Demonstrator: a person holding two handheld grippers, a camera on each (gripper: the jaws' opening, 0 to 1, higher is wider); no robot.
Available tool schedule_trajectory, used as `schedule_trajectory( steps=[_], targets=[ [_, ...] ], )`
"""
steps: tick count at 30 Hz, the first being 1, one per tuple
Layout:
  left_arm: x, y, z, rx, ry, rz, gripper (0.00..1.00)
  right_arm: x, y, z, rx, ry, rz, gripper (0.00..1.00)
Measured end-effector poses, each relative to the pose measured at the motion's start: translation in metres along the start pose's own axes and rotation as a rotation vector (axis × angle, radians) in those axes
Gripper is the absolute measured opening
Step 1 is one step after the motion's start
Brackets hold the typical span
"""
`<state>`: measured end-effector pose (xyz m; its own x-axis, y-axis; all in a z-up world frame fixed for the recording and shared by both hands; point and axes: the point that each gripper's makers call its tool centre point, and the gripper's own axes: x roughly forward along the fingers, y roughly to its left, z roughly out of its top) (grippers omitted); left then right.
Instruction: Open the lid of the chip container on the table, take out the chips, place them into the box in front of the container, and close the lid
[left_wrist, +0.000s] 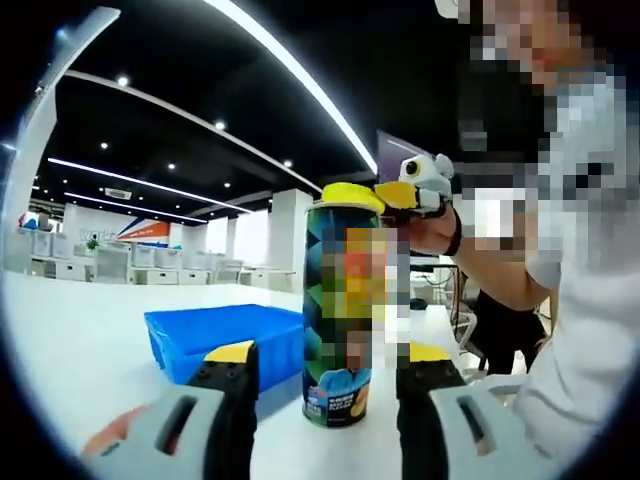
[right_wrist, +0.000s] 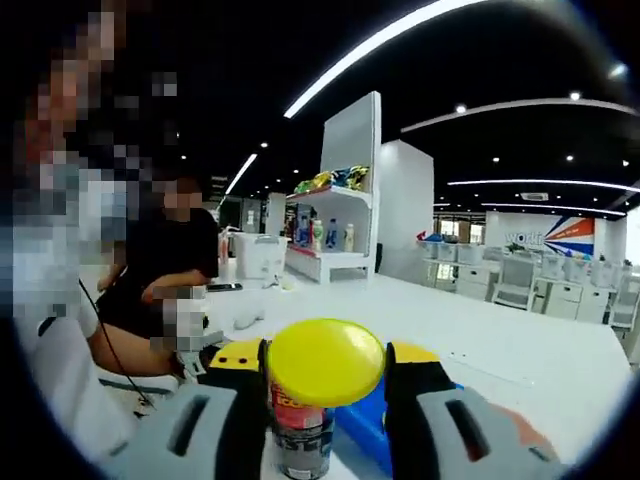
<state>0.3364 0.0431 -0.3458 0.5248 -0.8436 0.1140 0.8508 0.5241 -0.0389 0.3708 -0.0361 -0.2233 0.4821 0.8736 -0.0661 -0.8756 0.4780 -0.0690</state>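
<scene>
In the left gripper view, the left claw (left_wrist: 327, 372) is standing open around the upright chip container (left_wrist: 343, 310) on the white surface (left_wrist: 80, 340), blue box (left_wrist: 225, 335) just behind. In the right gripper view, the right claw (right_wrist: 325, 365) is closing on the yellow lid (right_wrist: 324, 362).

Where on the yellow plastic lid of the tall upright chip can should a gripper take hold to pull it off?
Grip the yellow plastic lid across its thin round rim, coming in level from the side at the top of the tall chip can. The can stands upright, so the rim is exposed all round. The right gripper already sits there, jaws either side of the lid; the left gripper brackets the can lower down, beside the blue plastic box.
</scene>
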Motion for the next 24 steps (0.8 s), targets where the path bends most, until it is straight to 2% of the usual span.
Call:
schedule_trajectory(
  steps=[8,15,24],
  targets=[
    [-0.005,0.004,0.003,0.000,-0.009,0.011,0.56,0.018,0.015,-0.005,0.013,0.053,0.095,0.47],
    [-0.008,0.006,0.002,-0.007,-0.011,0.017,0.56,0.026,0.013,-0.014,-0.002,0.102,0.102,0.47],
    [-0.010,0.008,0.003,-0.009,-0.014,0.025,0.56,0.027,0.014,-0.017,0.006,0.119,0.119,0.47]
  ],
)
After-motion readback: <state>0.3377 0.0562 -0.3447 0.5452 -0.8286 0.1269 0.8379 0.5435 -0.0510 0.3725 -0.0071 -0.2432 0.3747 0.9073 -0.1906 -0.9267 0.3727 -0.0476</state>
